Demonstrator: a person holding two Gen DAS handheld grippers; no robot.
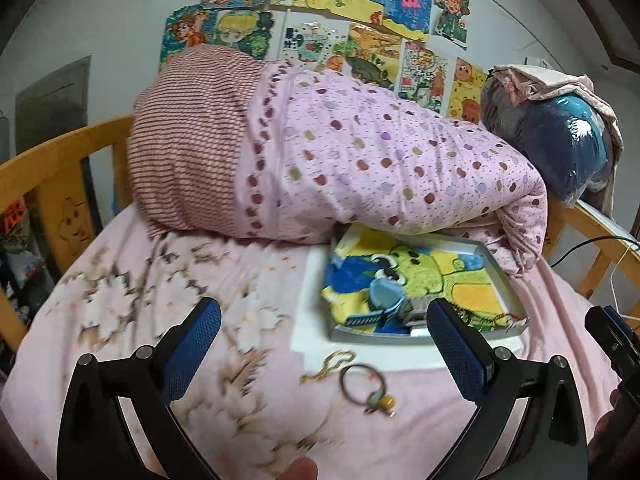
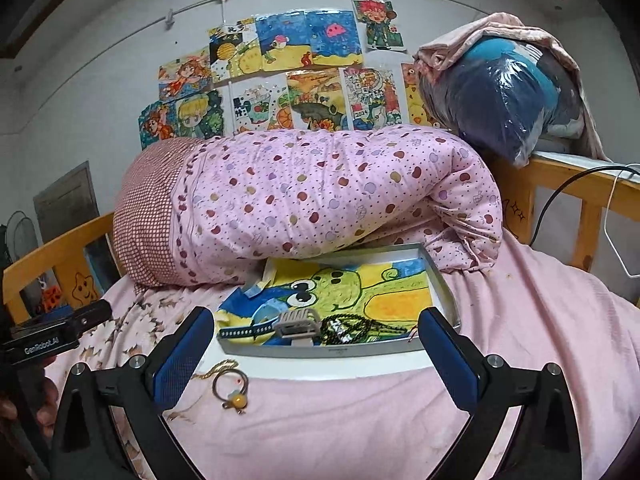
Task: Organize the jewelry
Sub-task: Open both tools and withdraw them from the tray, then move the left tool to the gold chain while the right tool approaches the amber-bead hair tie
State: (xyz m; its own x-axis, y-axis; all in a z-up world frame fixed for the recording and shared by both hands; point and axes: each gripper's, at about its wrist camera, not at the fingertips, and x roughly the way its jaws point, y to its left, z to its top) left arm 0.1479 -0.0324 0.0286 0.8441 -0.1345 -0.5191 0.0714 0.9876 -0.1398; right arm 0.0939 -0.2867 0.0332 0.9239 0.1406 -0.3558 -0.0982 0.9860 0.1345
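My left claw is spread wide and holds nothing, its blue textured pads hanging above the pink bedsheet. Just ahead, between the fingers, lie the two pieces I take to be left to tidy: a thin gold chain in a loose heap and, touching or nearly touching it, a dark hair-tie ring with a yellow bead. Both are small, limp and flat on soft cloth, so I judge a low pinch is needed.

My right claw is equally spread and empty, pointed at the shallow grey metal tray. The tray sits on a white board, probably to give it a firm base on the mattress. It is lined with a crayon frog drawing, and already holds a blue dotted strap, a grey ridged piece that might be a clip, though the view is poor, and dark beads. Behind lies a rolled pink dotted quilt.
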